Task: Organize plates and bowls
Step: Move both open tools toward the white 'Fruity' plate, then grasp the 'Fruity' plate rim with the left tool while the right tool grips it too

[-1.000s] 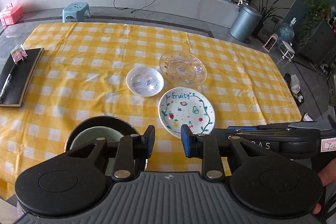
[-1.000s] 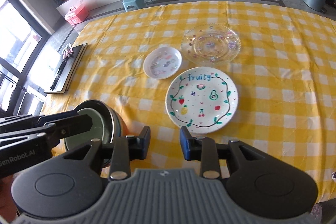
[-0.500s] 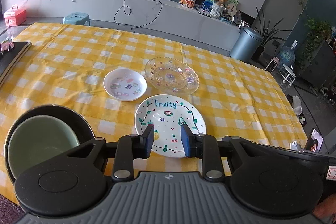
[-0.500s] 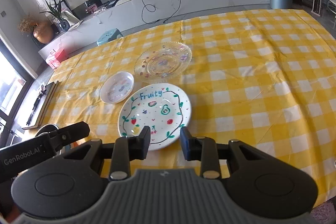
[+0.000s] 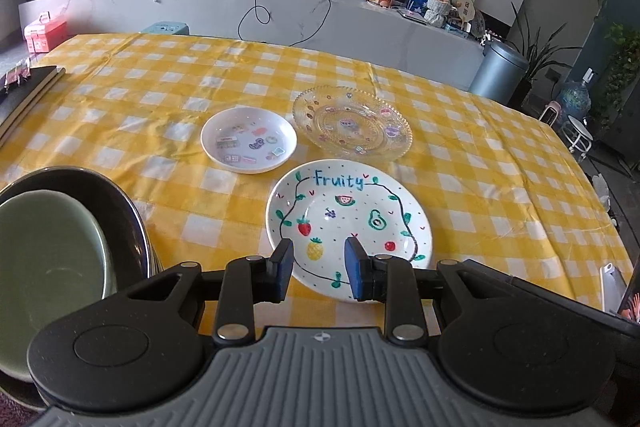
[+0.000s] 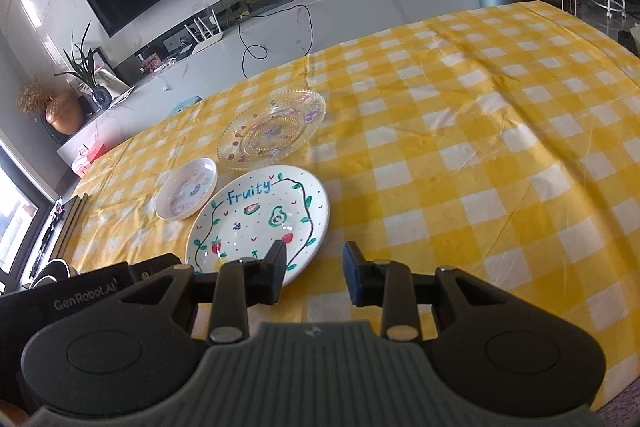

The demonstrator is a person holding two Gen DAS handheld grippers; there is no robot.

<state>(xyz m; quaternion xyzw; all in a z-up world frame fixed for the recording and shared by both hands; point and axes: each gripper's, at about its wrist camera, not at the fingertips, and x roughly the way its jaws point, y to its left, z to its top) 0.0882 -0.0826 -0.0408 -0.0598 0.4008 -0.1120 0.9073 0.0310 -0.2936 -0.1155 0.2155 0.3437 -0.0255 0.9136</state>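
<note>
Bright daylight, sharp centre, fisheye bending at edges.

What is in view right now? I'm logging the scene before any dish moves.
Fruity plate: 1, white with painted fruit, nearest the grippers.
Small plate: 1, white with stickers, behind and left of it.
Glass plate: 1, clear, behind it.
Green bowl: 1, nested in black bowl, near left.
Tablecloth: 1, yellow check.
Notebook: 1, black, far left edge.
Left gripper: open, empty.
Right gripper: open, empty.
</note>
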